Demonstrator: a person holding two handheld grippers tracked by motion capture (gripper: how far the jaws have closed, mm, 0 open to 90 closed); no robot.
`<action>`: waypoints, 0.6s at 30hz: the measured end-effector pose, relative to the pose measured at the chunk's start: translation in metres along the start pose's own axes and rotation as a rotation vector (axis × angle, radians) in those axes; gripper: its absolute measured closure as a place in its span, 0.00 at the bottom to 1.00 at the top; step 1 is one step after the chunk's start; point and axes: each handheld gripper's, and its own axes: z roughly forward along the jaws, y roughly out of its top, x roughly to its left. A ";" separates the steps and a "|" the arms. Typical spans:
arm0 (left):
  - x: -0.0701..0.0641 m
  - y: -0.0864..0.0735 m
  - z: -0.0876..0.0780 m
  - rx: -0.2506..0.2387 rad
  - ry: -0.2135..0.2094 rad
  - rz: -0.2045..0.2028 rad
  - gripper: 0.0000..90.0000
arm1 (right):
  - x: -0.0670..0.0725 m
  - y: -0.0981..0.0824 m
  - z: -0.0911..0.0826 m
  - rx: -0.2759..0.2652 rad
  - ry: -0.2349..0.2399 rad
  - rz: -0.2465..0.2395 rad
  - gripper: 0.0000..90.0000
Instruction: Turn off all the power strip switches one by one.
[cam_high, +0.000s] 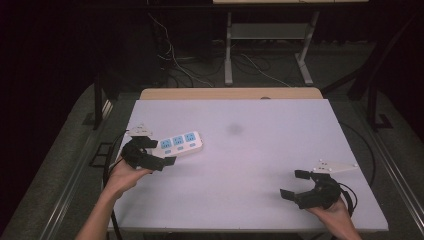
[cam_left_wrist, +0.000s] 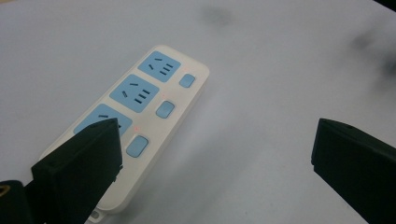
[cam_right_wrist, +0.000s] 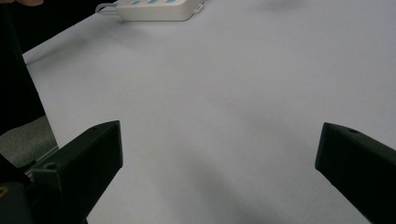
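The power strip (cam_high: 179, 143), long axis running left-near to right-far, is being approached by the released left hand-held gripper (cam_high: 159, 153), apparently not touching; the released right hand-held gripper (cam_high: 294, 184) is being held well apart.

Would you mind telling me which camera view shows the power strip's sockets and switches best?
The left gripper view: the power strip lies close, showing three blue sockets, each beside a blue switch, one socket partly behind a jaw. The high view shows it small near the left gripper; the right gripper view shows one edge far off.
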 end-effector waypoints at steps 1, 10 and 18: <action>0.001 0.001 0.000 0.003 0.002 0.002 0.00 | 0.000 0.000 0.000 0.000 -0.001 0.000 0.01; 0.008 0.013 0.005 0.056 0.017 0.015 0.01 | -0.001 0.000 0.000 -0.003 0.000 0.002 0.01; 0.016 0.022 0.010 0.102 0.042 0.023 0.02 | -0.001 0.000 0.001 0.001 0.004 0.003 0.01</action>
